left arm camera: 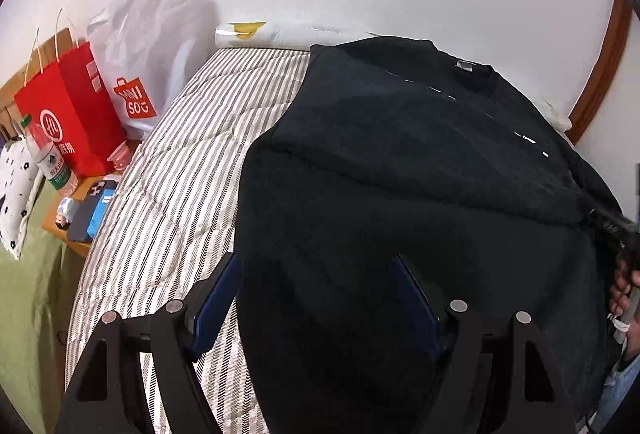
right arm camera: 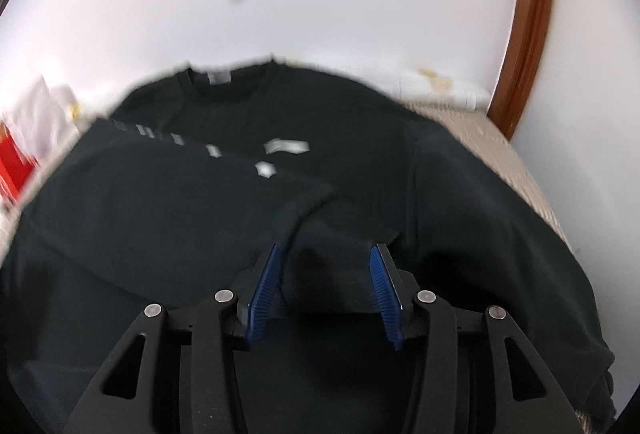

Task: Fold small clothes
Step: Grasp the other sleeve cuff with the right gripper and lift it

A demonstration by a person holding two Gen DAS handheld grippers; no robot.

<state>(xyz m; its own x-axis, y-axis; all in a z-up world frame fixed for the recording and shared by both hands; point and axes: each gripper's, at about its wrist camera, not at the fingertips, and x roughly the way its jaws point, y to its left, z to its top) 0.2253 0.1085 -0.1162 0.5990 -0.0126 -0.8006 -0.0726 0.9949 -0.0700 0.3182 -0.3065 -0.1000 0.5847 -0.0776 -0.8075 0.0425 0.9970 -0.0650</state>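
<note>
Item: black cotton T-shirt with white lettering (left arm camera: 400,162), lying on my landmark, the grey-and-white striped quilt (left arm camera: 172,170). Its left side is folded inward, the fold edge running straight from collar toward hem.

My left gripper (left arm camera: 316,298): jaws spread wide, straddling the shirt's near-left edge, nothing pinched.

My right gripper (right arm camera: 326,274): jaws apart, a loose fold of sleeve fabric lying between the blue pads (right arm camera: 264,286); whether it touches them I cannot tell.

Open room: bare quilt left of the shirt.

Beyond the quilt's left edge: red paper bag (left arm camera: 68,114), white Miniso bag (left arm camera: 140,50), phones (left arm camera: 90,210).
</note>
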